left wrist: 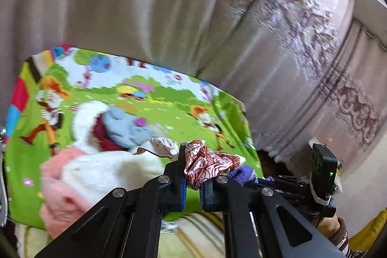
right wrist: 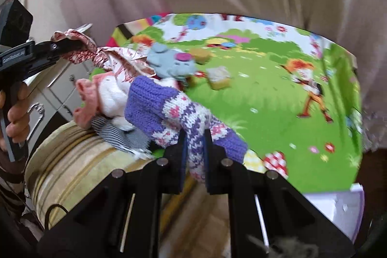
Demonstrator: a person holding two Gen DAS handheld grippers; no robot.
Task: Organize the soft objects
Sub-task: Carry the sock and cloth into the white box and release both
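Black tools point(left wrist: 192, 187), blue pads point(right wrist: 183, 156)

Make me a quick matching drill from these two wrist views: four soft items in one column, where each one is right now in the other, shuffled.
Items:
1. red-and-white patterned cloth
2. purple knitted sock
3. grey-blue plush toy
4. pink fleece

States:
A. lying at the near edge of the heap on the play mat
B. clamped in the right gripper
C. sitting on top of the heap, pink button nose showing
D. clamped in the left gripper

Pairs: 1-D, 2-B, 3-C, 4-A
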